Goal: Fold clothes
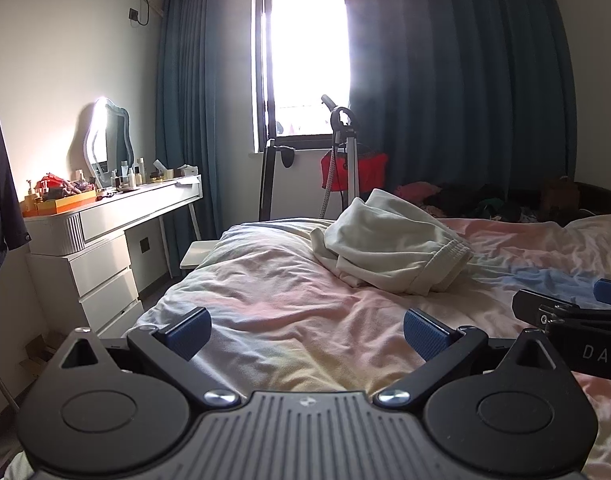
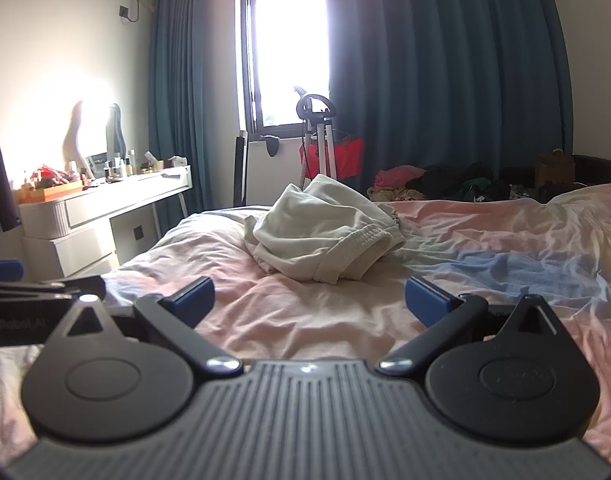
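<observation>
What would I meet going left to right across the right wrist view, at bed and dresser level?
White dresser → cream garment crumpled on the bed → pastel bedsheet. In front, the right gripper is open above the sheet.

Cream-white garment (image 1: 389, 248) (image 2: 321, 236): crumpled in a loose heap, unfolded, its ribbed elastic hem (image 1: 451, 254) turned toward the viewer; it lies on the pastel bedsheet (image 1: 289, 320), mid-bed toward the far edge.
</observation>
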`<state>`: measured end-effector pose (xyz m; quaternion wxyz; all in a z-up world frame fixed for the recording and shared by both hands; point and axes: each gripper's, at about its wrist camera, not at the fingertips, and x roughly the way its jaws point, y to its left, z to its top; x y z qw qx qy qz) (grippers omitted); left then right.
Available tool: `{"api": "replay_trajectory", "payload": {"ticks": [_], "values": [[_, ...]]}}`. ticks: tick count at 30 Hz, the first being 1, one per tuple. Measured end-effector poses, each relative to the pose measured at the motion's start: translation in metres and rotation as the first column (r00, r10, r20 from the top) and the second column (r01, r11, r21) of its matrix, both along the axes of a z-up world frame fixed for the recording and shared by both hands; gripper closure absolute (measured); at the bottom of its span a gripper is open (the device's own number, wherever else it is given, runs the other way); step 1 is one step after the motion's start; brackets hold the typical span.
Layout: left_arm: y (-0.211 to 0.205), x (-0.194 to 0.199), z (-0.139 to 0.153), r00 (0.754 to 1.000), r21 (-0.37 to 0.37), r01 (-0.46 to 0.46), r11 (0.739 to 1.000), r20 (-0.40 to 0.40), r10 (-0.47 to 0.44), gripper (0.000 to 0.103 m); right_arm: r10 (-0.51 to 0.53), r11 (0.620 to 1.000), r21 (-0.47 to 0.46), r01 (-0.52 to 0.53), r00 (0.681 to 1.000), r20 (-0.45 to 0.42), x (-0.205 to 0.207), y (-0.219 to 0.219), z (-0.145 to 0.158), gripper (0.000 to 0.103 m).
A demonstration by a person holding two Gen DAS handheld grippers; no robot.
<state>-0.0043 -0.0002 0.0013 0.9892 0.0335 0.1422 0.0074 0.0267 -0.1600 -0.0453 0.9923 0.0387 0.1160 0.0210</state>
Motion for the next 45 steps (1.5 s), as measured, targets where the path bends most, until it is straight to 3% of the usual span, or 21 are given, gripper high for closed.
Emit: {"api": "replay_trajectory", "payload": {"ticks": [19, 30, 41, 43, 45], "values": [[-0.001, -0.002, 0.0, 1.0, 0.006, 0.014, 1.0, -0.023, -0.014, 0.0, -0.003, 0.999, -0.033, 0.002, 1.0, -0.004, 0.004, 0.001, -0.001, 0.0], [0.002, 0.0, -0.001, 0.999, -0.001, 0.015, 1.0, -0.042, -0.015, 0.0, -0.004, 1.0, 0.003, 0.004, 1.0, -0.004, 0.003, -0.004, -0.001, 0.0], [0.004, 0.005, -0.008, 0.998, -0.014, 0.014, 1.0, -0.059, -0.015, 0.0, -0.173, 0.982, -0.052, 0.181, 0.978, 0.119, -0.013, 0.006, 0.016, 0.0], [0.003, 0.008, -0.011, 0.998, -0.007, 0.017, 1.0, -0.06, -0.017, 0.0, -0.22, 0.975, -0.003, 0.224, 0.963, 0.155, -0.017, 0.002, 0.023, 0.0], [0.002, 0.011, -0.015, 0.998, -0.002, 0.011, 1.0, -0.068, -0.011, 0.0, -0.17, 0.983, 0.096, 0.159, 0.977, 0.128, -0.011, -0.012, 0.032, 0.0]]}}
